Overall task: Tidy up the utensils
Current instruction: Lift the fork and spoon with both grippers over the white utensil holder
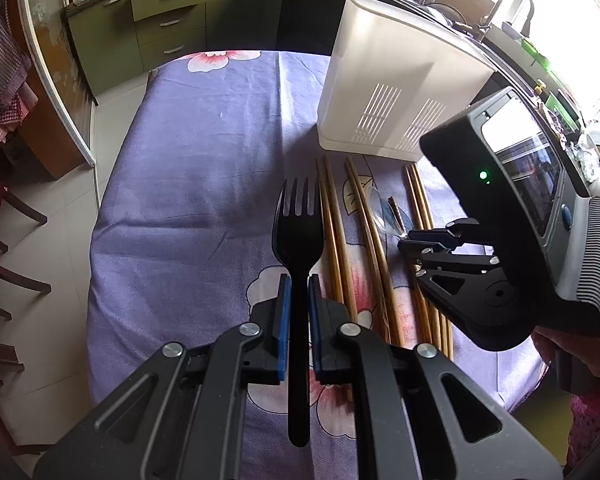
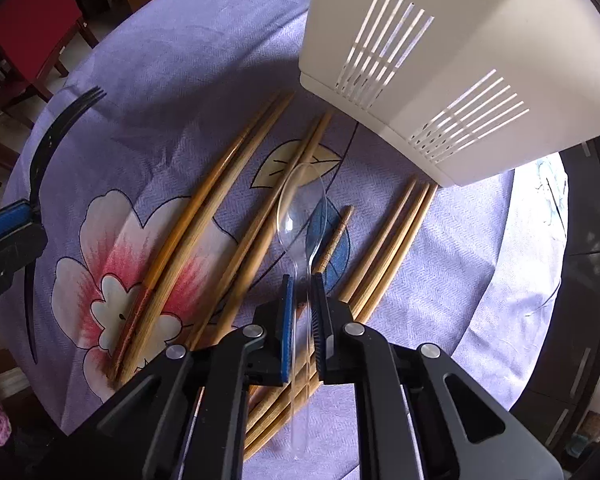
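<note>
My left gripper [image 1: 299, 284] is shut on a black plastic fork [image 1: 298, 236], tines pointing away, held above the purple flowered tablecloth [image 1: 188, 184]. My right gripper [image 2: 302, 284] points down and is shut on the handle of a clear plastic spoon [image 2: 300, 204] that lies among several bamboo chopsticks [image 2: 196, 216] on the cloth. In the left wrist view the right gripper [image 1: 424, 246] sits low over the chopsticks [image 1: 334, 232] to the right of the fork. A white slotted utensil holder [image 1: 396, 80] stands just beyond the chopsticks. The fork [image 2: 50, 140] shows at the left edge of the right wrist view.
The table's edge curves round on the left, with red-seated chairs [image 2: 36, 20] and tiled floor beyond. Green kitchen cabinets [image 1: 168, 28] and a sink counter [image 1: 512, 20] lie behind the holder. A person's hand [image 1: 580, 348] holds the right gripper's body.
</note>
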{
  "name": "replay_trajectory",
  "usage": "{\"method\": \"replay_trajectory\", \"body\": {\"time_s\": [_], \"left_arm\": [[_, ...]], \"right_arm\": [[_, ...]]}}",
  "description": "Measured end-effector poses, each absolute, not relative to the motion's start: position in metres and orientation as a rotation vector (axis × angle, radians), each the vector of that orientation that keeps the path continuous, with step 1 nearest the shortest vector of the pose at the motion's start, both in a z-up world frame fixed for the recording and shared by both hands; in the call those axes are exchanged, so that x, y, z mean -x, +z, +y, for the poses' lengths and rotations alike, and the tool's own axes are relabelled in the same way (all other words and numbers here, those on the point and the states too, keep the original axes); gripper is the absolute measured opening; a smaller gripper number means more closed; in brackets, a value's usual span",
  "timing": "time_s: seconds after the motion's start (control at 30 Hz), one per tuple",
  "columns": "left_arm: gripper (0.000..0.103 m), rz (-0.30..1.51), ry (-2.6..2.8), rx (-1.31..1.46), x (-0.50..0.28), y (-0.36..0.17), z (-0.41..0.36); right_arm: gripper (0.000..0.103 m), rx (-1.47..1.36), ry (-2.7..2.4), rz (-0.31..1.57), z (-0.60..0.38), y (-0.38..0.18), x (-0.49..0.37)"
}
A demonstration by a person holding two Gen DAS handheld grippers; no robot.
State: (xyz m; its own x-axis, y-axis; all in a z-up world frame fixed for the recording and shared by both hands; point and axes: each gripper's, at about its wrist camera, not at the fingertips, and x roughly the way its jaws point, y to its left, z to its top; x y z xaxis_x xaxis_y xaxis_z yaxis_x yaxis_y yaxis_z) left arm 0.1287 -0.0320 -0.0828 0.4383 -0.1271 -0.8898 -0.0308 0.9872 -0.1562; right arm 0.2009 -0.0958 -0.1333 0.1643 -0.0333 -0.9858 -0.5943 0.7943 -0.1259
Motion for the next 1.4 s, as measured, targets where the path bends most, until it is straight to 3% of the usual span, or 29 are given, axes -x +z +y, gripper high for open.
{"method": "replay_trajectory", "body": {"time_s": [0.27, 0.57, 0.97, 1.17, 1.4], "left_arm": [[0.009, 1.109, -0.064, 0.167, -0.127, -0.081, -0.027], [0.009, 1.013, -0.098, 0.167, -0.128, -0.039, -0.031], [0.009, 0.594, -0.201, 0.171, -0.197, 0.082, -0.078], [0.009, 0.369, -0.139, 0.166, -0.246, 0.097, -0.089], [0.009, 0.313, -0.108, 0.145, -0.287, 0.071, -0.095]], "right_arm": [[0.009, 0.527, 0.448, 1.298, -0.089, -0.124, -0.186], [0.009, 0.190, 0.584, 1.052, -0.143, -0.051, -0.157], [0.009, -0.052, 0.547, 0.599, -0.197, 0.072, -0.167], [0.009, -0.130, 0.519, 0.411, -0.214, 0.107, -0.202], [0.009, -0.127, 0.448, 0.325, -0.207, 0.109, -0.250]]}}
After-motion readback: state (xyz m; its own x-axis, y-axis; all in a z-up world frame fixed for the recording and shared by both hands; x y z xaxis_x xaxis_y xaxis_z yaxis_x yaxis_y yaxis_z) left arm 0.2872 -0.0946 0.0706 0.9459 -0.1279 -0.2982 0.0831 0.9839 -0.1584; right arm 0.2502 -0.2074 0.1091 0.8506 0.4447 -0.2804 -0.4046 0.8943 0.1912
